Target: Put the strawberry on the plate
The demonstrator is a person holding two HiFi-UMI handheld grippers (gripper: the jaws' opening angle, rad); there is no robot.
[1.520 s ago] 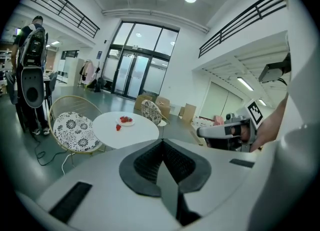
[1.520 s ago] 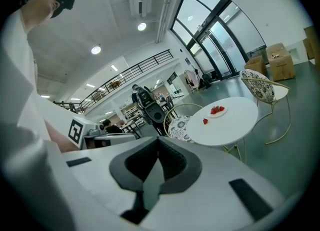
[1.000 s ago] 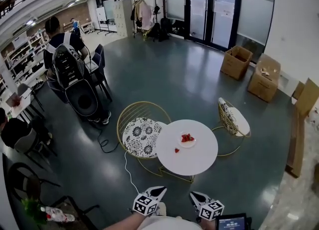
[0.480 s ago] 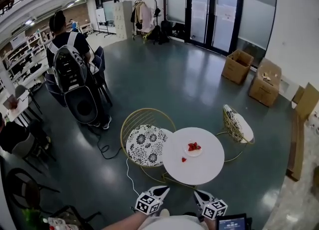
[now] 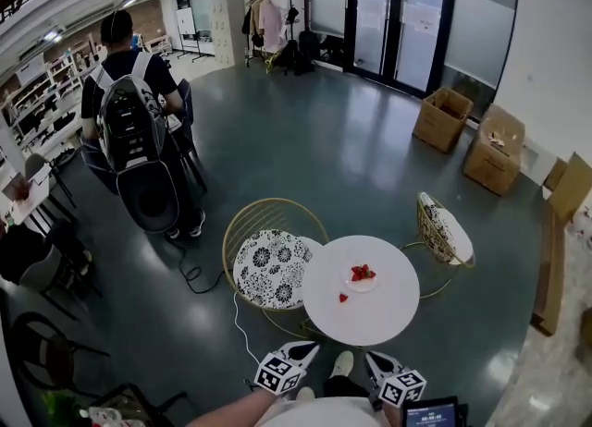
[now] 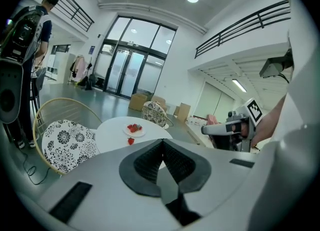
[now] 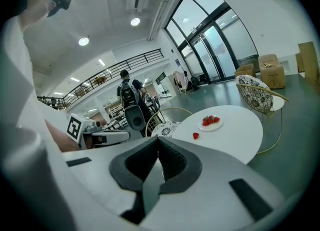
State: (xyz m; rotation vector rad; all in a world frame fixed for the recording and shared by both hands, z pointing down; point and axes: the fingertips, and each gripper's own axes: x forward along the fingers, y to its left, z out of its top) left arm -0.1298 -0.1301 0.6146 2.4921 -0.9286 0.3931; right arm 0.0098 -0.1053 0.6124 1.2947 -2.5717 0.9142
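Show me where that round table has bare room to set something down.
The round table is bare along its near edge and across its right side, between the plate and the right-hand chair. It is crowded only around the centre, where the plate and the loose strawberry lie close together.

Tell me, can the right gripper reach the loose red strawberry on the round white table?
Probably not yet: the right gripper hangs short of the round white table, jaws shut. Nothing blocks the loose red strawberry.
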